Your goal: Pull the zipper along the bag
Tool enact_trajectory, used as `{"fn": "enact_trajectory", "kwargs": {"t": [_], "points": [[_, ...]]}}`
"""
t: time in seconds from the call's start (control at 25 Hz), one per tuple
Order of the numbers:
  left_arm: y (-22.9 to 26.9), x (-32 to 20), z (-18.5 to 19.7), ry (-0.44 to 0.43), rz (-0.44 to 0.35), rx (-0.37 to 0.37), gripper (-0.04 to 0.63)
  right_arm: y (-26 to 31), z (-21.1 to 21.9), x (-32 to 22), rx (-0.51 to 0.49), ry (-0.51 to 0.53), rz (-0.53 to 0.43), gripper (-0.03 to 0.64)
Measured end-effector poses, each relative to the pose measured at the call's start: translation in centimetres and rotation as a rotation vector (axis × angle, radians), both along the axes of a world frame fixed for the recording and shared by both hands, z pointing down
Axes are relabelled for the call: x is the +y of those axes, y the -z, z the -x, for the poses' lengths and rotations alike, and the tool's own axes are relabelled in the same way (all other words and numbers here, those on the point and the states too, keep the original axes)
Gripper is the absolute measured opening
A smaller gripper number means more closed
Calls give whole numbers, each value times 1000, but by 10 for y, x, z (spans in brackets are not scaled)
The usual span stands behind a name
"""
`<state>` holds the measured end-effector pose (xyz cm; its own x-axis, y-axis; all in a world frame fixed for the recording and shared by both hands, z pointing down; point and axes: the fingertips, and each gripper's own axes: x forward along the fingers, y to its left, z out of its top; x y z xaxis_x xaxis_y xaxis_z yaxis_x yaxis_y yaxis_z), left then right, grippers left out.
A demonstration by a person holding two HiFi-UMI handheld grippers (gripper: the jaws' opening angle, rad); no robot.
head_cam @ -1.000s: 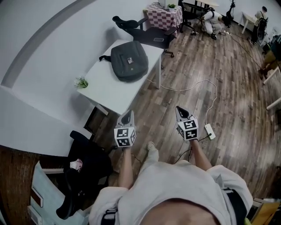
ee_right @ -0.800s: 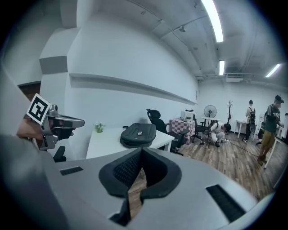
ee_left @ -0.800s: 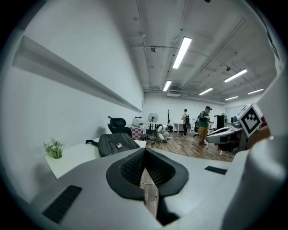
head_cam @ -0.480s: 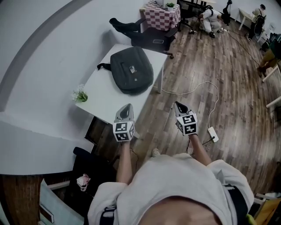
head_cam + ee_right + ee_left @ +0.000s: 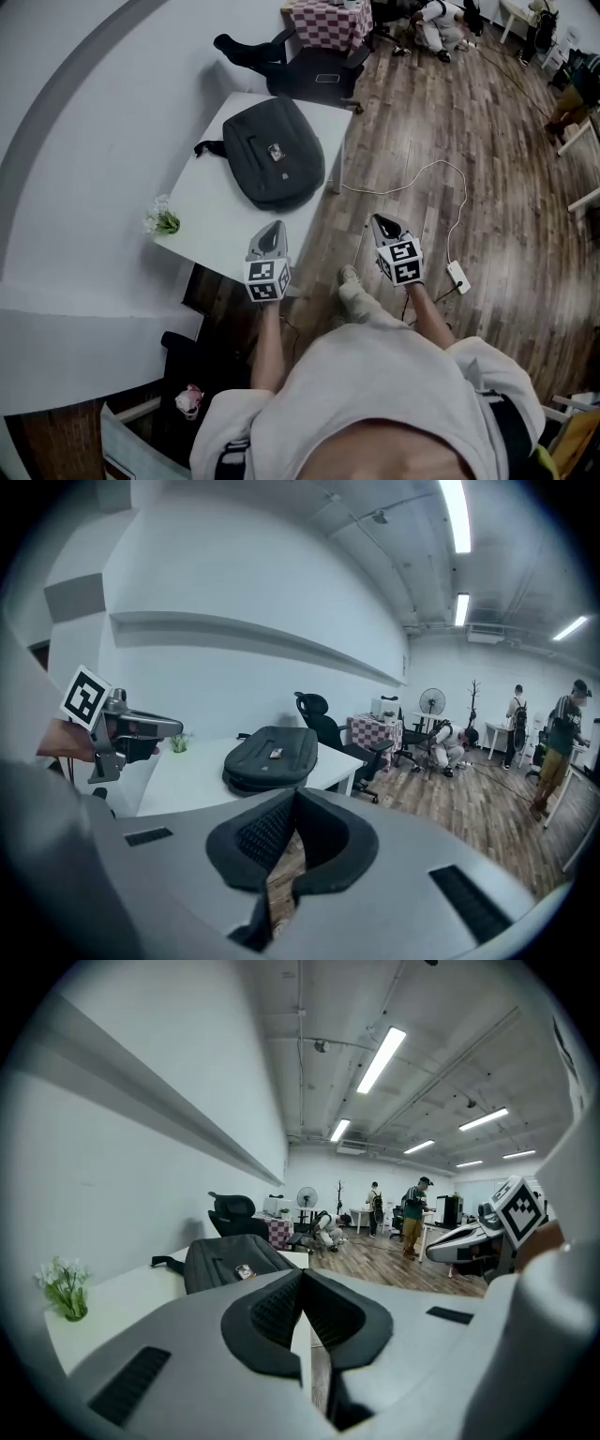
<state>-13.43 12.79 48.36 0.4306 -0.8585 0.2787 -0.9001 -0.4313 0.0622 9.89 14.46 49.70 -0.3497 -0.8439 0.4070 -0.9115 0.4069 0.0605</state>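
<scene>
On white table (image 5: 211, 220) at 11 o'clock, dark bag (image 5: 274, 155) lies flat. Head view alone shows floor power strip (image 5: 458, 276); left gripper view, ceiling lights (image 5: 380, 1059). Left gripper (image 5: 272, 232), right gripper (image 5: 381, 223) held forward side by side, jaws together, empty.

The left gripper (image 5: 302, 1275) fills the lower frame, its ridged jaws pressed together with nothing between them. Beyond the tips, at about eleven o'clock, a dark bag (image 5: 230, 1265) lies flat on a white table (image 5: 122, 1302). A small potted plant (image 5: 64, 1288) stands on the table at nine o'clock, well apart from the bag. A black office chair (image 5: 234, 1213) stands behind the bag. At three o'clock the right gripper (image 5: 433, 1249) points leftward. People (image 5: 412, 1221) stand far off at one o'clock.
</scene>
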Motion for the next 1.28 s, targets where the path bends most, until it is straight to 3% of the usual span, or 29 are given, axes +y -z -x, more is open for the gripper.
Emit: {"fn": "enact_trajectory", "kwargs": {"t": [0.48, 0.72, 1.0, 1.28], "points": [[-22, -95, -6, 18, 46, -62, 26, -23, -4, -112, -36, 36, 29, 14], [-38, -137, -17, -10, 105, -184, 26, -34, -8, -176, -49, 88, 66, 14], [-69, -173, -31, -61, 206, -271, 26, -57, 3, -238, -78, 168, 131, 14], [-96, -186, -38, -179, 250, -442, 28, -87, 17, -281, -73, 234, 191, 14]]}}
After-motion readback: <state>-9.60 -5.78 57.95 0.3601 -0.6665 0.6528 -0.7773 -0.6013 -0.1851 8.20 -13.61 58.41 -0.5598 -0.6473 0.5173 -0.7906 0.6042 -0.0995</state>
